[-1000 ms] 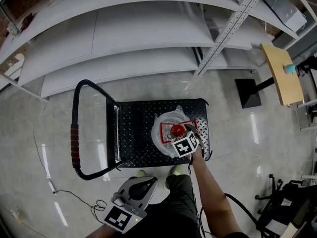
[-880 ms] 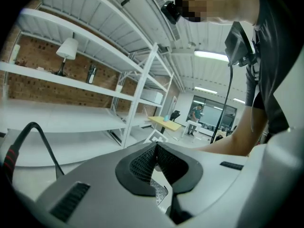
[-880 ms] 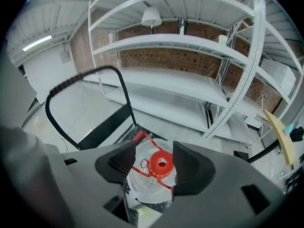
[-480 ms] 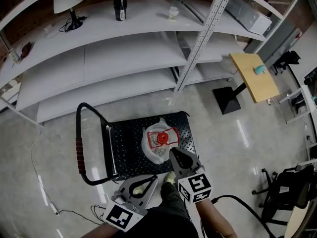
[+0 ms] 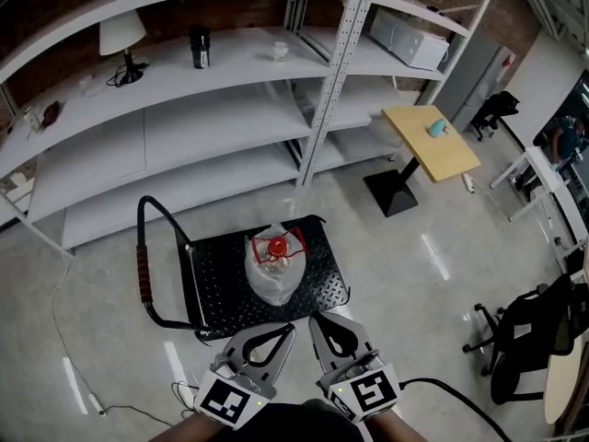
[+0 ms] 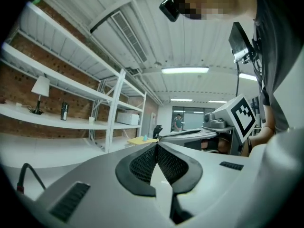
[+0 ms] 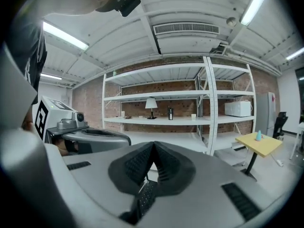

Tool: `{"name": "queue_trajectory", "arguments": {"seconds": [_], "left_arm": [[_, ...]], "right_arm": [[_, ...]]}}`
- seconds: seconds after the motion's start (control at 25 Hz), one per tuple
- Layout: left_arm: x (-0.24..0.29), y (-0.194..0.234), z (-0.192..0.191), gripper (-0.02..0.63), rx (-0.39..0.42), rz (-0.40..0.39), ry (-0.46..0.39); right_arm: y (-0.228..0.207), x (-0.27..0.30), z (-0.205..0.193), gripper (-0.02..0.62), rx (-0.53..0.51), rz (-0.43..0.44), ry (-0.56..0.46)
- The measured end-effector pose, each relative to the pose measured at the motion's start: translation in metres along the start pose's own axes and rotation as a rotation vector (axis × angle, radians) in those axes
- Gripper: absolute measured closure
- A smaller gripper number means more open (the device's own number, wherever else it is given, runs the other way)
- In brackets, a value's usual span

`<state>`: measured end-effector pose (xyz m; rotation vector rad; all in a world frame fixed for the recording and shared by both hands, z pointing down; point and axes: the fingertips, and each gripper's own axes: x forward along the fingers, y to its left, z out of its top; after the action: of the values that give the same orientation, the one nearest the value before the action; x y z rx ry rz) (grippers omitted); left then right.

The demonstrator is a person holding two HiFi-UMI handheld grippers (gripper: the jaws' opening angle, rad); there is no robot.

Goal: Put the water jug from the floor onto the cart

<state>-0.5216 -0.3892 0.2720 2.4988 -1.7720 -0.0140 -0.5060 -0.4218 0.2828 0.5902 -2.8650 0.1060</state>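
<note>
The clear water jug with a red cap stands upright on the black deck of the cart. Both grippers are held level and side by side at the head view's bottom edge, nearer me than the cart and apart from the jug. My left gripper is shut, pads meeting with nothing between them. My right gripper has just been closing and is shut, its pads together and empty. Each gripper view shows the other gripper beside it, the right gripper and the left gripper.
The cart's handle with a red grip rises at its left. White shelving with a lamp and a microwave stands behind. A yellow side table is to the right, an office chair at the lower right.
The right gripper drew back from the jug's cap, rose and came in beside the left one, its jaws closing. The left gripper rose too. The jug stays on the cart.
</note>
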Motion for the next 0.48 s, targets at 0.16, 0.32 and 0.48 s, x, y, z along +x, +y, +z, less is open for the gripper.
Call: {"name": "queue_trajectory", "arguments": {"seconds": [0.16, 0.32, 0.48], "left_arm": [[-0.026, -0.088, -0.008, 0.601, -0.005, 0.057, -0.003], [-0.054, -0.2, -0.047, 0.601, -0.034, 0.097, 0.044], [-0.082, -0.289, -0.058, 0.601, -0.077, 0.122, 0.105]], "right_arm": [[0.022, -0.096, -0.023, 0.592, 0.002, 0.037, -0.025], [0.041, -0.201, -0.072, 0.592, 0.01, 0.079, -0.004], [0.063, -0.288, -0.091, 0.592, 0.036, 0.111, 0.009]]}}
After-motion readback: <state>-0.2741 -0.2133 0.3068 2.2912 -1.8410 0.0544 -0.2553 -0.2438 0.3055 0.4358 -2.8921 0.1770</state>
